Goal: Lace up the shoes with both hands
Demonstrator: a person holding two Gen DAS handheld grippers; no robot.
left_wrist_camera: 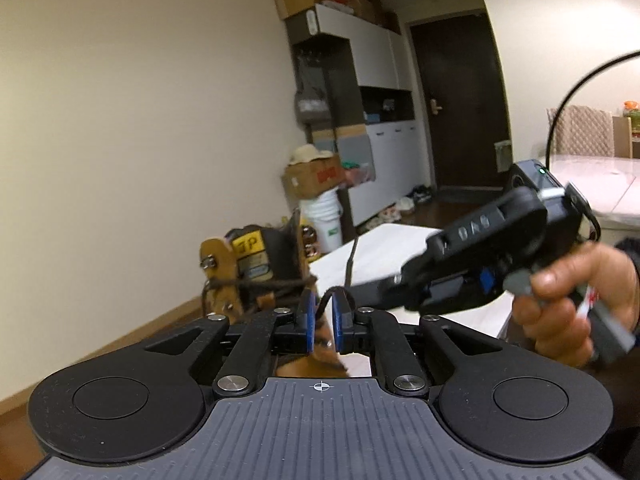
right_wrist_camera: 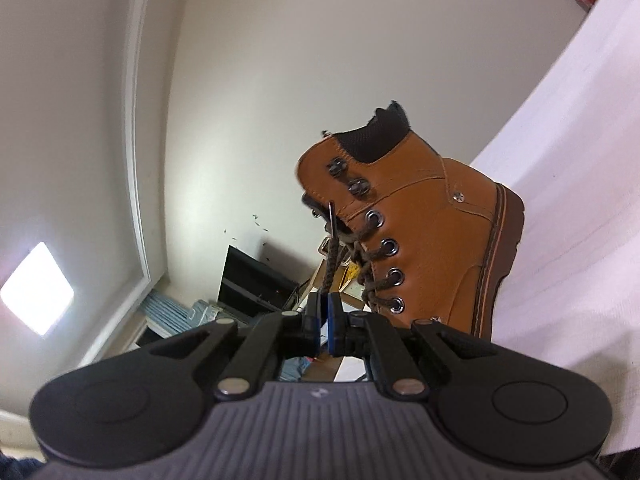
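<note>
Boot: a tan boot [right_wrist_camera: 432, 240] stands on the white counter [right_wrist_camera: 580, 200]. In the right wrist view the room looks tipped on its side, so the boot's sole faces right and its open top points up and left.
Lace: a dark brown lace [right_wrist_camera: 330, 268] zigzags through the four ring holes. The two hooks above them are bare, so the lacing is not finished.
Right claw: the right claw [right_wrist_camera: 324, 322] is pinched tight on one free end of the lace. That end runs straight from the claw to the boot's tongue.
Left claw: the left claw [left_wrist_camera: 324, 320] is partly open. A thin dark loop of lace sits between its blue pads [left_wrist_camera: 309, 320], and I cannot tell if they press on it.
Way to go: the boot is just ahead of both claws. The held lace lines up with the way the right claw points, and the bare hooks lie a bit farther along it. The right claw has the firm hold, so I think it should lead.
Hand: a hand [left_wrist_camera: 576, 300] holds the right claw's handle, near the left claw.
Far off: a cupboard [left_wrist_camera: 372, 60] and a dark door [left_wrist_camera: 452, 112].
</note>
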